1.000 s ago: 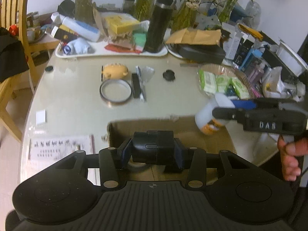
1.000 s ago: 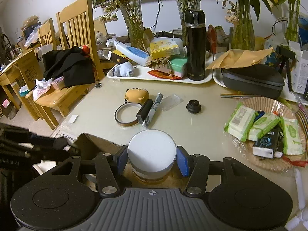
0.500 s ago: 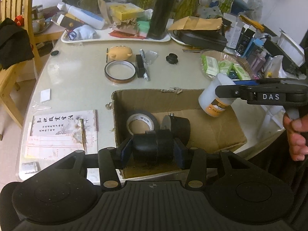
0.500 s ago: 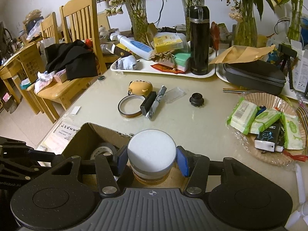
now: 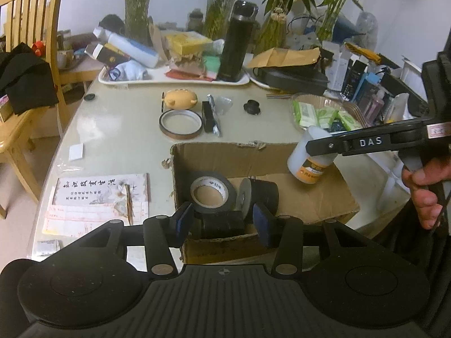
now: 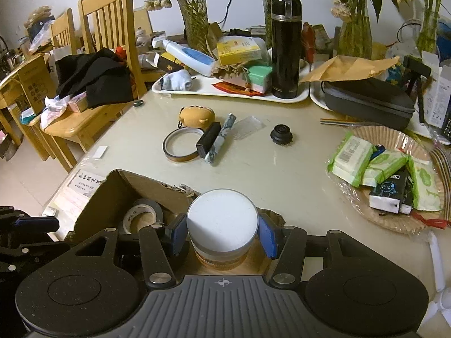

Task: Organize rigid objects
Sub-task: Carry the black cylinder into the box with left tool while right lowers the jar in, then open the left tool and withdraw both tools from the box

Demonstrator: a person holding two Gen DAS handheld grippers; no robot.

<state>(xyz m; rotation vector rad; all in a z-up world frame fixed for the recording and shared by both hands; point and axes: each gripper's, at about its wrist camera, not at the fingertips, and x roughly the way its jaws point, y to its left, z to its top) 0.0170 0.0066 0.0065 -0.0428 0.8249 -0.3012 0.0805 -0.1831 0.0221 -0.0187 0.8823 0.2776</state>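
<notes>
A cardboard box [image 5: 315, 205] lies open on the table and holds a black tape roll [image 5: 211, 194], a black cylinder [image 5: 259, 197] and a black block [image 5: 222, 224]. My left gripper [image 5: 222, 222] is open above the box's near wall, with the black block lying between its pads. My right gripper [image 6: 222, 232] is shut on a white jar with an orange label [image 6: 222, 225], held over the box's right part; the jar also shows in the left wrist view [image 5: 310, 160]. The box shows in the right wrist view [image 6: 118, 197].
On the table beyond the box lie a brown tape ring [image 5: 180, 124], a yellow plush toy [image 5: 180, 98], a black bar [image 5: 207, 117], a black knob [image 5: 252, 107] and a basket of green packets [image 6: 391, 174]. A white tray [image 5: 174, 77] with a black flask [image 5: 236, 42] stands behind. Printed papers [image 5: 98, 202] lie left.
My left gripper has opened and let go of the black block, which now rests in the box. Both grippers have drawn back slightly; the right one still holds the jar.
</notes>
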